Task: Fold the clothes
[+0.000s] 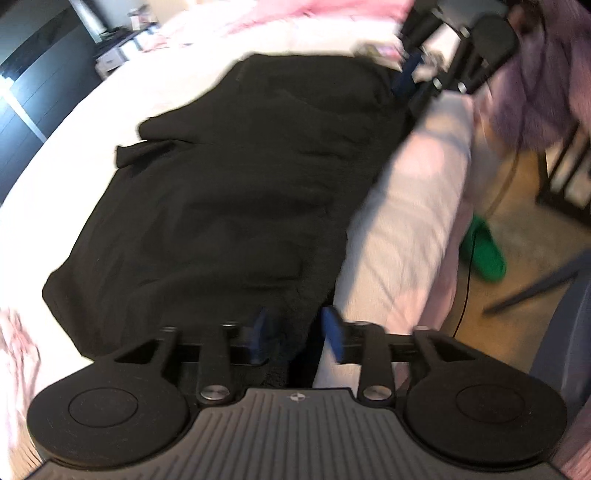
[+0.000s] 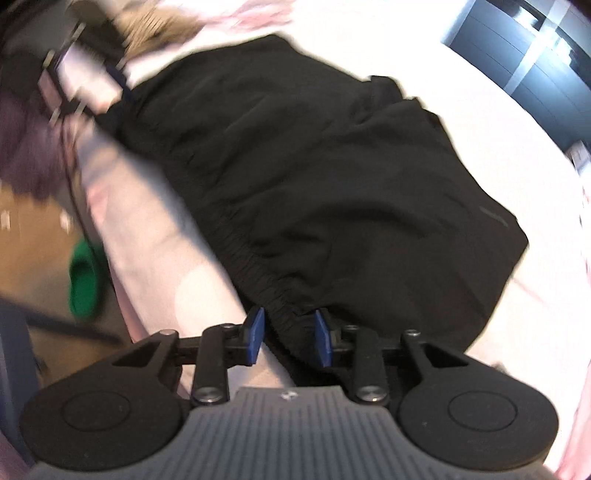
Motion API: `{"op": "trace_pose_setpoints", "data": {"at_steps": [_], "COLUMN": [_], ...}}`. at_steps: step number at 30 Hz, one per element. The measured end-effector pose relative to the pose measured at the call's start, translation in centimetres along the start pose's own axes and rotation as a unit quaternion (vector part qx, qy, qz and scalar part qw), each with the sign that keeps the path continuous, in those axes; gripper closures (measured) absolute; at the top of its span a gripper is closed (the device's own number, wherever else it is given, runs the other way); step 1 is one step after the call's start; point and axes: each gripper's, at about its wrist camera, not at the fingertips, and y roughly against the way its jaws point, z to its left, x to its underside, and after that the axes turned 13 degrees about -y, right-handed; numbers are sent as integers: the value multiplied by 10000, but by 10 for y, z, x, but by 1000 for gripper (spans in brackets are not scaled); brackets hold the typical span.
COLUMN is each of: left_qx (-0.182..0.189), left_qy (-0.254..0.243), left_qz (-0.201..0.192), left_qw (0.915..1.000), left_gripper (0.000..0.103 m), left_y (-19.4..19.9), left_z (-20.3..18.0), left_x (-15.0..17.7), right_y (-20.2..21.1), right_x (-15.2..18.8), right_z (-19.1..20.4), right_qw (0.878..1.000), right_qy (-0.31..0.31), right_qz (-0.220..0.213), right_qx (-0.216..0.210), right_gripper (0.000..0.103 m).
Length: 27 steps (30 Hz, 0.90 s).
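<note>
While the black fabric garment [image 1: 229,184] lies flat on the white bed [image 1: 399,236], left gripper [image 1: 299,339] and right gripper [image 2: 288,338] straddle its near edge, parted, apparently ready to pinch opposite corners.

- Black garment [image 1: 236,192] lies spread along the near side of the bed [image 1: 110,122], its edge close to the mattress border; pale bare sheet lies open beyond its far side.
- Left gripper [image 1: 299,339]: blue pads parted, garment edge between them, bare sheet at the right pad.
- Right gripper [image 2: 288,338]: pads parted around the gathered waistband [image 2: 258,273], which fills the gap.
- Opposite gripper [image 1: 436,70] occupies the garment's far end in the left wrist view.
- Off the bed edge: floor with a green object [image 1: 485,251] and a thin cable [image 1: 469,266].
- Dark chair frame [image 1: 565,173] stands on the floor beside the bed.
- Pink bedding [image 1: 295,14] bounds the far end.
</note>
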Motion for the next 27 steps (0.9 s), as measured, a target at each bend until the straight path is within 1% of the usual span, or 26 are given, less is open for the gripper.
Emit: {"op": "trace_pose_setpoints", "data": {"at_steps": [2, 4, 7, 9, 11, 14, 20, 24, 27], "left_qx": [-27, -65, -219, -299, -351, -541, -488, -489, -447], "left_qy": [377, 788, 1328, 1784, 2252, 2559, 2645, 2639, 2602], "left_qz": [-166, -228, -185, -101, -1, 163, 420, 395, 421], "left_qw": [9991, 9966, 9907, 9835, 9737, 9651, 9622, 9625, 9636], "left_gripper": [61, 61, 61, 61, 61, 61, 61, 61, 61], "left_y": [8, 10, 10, 8, 6, 2, -7, -7, -10], "left_z": [7, 16, 26, 31, 37, 40, 49, 48, 48], "left_x": [3, 5, 4, 5, 7, 12, 18, 20, 19], "right_y": [6, 8, 7, 4, -1, -9, -26, -36, -43], "right_x": [-1, -3, -3, -3, -4, -2, 8, 11, 11], "right_z": [-14, -27, -46, -53, -61, -67, -77, -80, -81], "right_qw": [9983, 9935, 9831, 9786, 9740, 9691, 9590, 9515, 9462], "right_qy": [-566, -1124, -1795, -2002, -2180, -2338, -2612, -2823, -2958], "right_qz": [-115, -154, -142, -53, 49, 230, 634, 811, 951], "right_qx": [-5, 102, 316, 474, 608, 750, 902, 921, 900], "right_gripper": [66, 66, 66, 65, 61, 56, 49, 46, 46]}}
